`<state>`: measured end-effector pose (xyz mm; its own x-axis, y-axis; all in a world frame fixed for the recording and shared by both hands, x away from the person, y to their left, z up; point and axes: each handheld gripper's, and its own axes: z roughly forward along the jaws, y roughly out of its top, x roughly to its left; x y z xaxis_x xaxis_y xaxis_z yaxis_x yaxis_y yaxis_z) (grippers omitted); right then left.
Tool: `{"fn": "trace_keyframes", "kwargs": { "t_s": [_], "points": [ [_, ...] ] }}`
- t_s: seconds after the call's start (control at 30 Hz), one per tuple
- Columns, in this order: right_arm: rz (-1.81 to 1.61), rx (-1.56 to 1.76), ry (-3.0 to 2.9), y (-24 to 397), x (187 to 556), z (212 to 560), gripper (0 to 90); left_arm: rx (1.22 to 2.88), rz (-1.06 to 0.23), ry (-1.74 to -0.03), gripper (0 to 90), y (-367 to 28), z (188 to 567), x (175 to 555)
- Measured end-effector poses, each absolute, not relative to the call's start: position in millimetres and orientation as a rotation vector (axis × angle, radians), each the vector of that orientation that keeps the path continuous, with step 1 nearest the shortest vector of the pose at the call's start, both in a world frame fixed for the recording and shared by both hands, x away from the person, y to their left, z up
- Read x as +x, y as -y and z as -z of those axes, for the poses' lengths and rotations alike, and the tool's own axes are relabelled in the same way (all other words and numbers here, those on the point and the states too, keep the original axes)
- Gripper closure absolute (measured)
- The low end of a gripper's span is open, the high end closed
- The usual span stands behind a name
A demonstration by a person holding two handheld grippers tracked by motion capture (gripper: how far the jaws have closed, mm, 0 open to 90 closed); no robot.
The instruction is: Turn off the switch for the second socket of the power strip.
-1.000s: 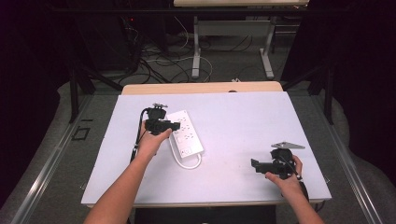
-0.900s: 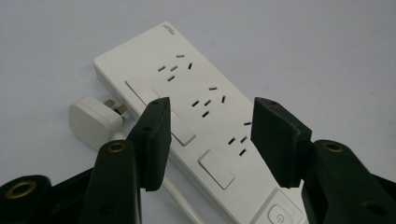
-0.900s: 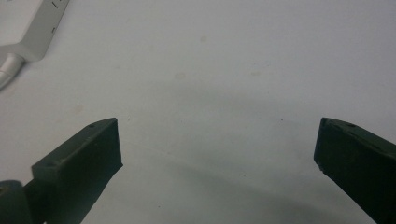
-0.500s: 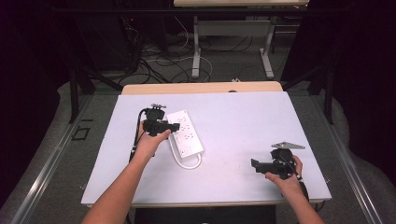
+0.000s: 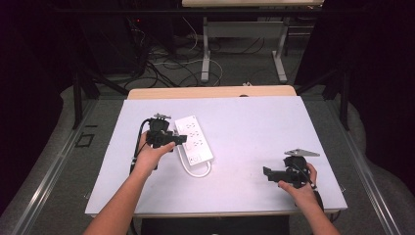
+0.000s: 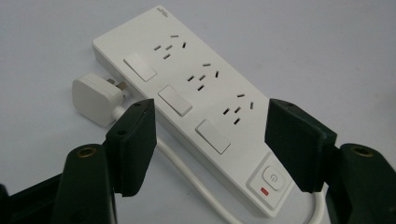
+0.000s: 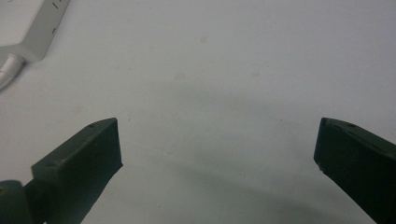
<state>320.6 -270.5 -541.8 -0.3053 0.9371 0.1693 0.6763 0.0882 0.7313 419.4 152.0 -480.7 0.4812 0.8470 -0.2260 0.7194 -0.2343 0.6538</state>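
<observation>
Left tongs (image 5: 180, 139) at the near-left edge of the white power strip (image 5: 195, 139), which lies flat on the white tabletop (image 5: 254, 127) left of centre; jaws spread and just been opening, and in the left gripper view (image 6: 208, 140) they straddle the strip's switch end without the pads pressing it. The strip's white plug (image 6: 93, 99) lies on the tabletop just beside its long side, with the white cord (image 5: 201, 172) looping past the near end. Right tongs (image 5: 268, 172) well apart at the near-right of the tabletop, jaws spread wide over bare surface, nothing between them (image 7: 217, 149).
</observation>
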Motion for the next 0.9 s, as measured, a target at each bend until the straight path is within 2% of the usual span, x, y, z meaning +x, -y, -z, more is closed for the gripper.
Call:
{"fn": "trace_keyframes", "kwargs": {
  "t_s": [0.37,0.73,0.9],
  "points": [
    [-1.054,1.602,-2.031,269.8,320.3,541.6,0.2,2.011,-0.244,-1.277,25.8,-164.0,475.9,407.4],
    [-1.053,1.598,-2.03,270.2,320.5,541.9,0.1,1.991,-0.338,-1.296,15.7,-180.0,479.0,396.1],
    [-1.053,1.598,-2.03,270.1,320.4,541.9,0.1,1.955,-0.363,-1.309,6.6,-188.5,479.8,390.9]
  ]
}}
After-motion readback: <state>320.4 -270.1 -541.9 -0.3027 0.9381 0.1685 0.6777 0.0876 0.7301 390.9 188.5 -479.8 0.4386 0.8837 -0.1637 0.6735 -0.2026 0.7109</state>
